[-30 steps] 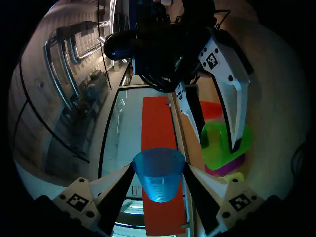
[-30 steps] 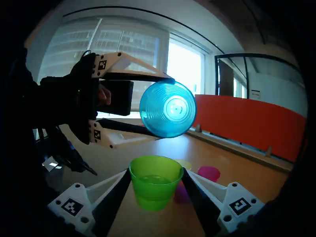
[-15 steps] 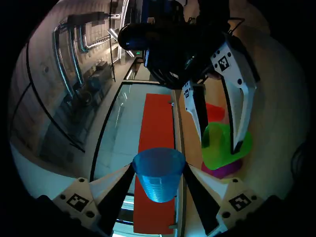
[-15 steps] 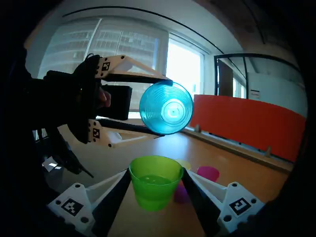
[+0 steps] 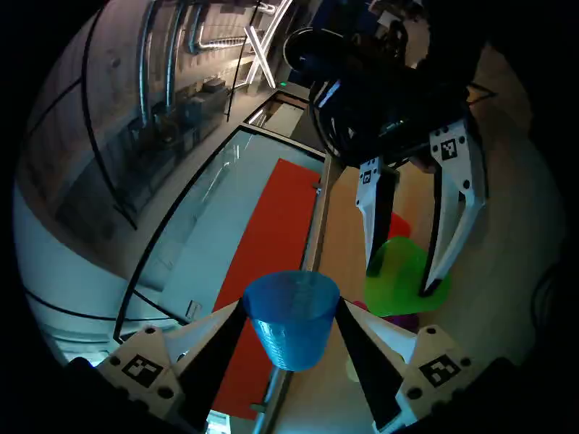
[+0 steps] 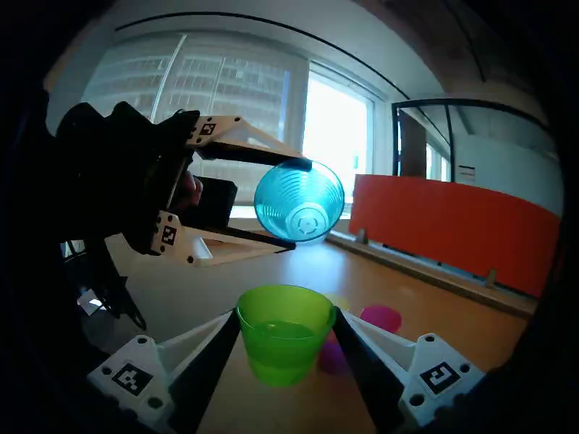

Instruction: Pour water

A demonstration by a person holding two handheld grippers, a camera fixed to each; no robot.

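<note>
Left hand-held gripper, high at left of right gripper view: fingers narrowed onto blue cup, both pressing its sides. Cup tipped, base facing camera, raised above worktop. Centre: right hand-held gripper clamped on green cup, upright, water inside. Just behind, right: pink cup on worktop. Far right: orange partition.

ribbed blue cup, green cup, pink cup, orange panel.

blue cup tilted, green cup part-filled
</note>
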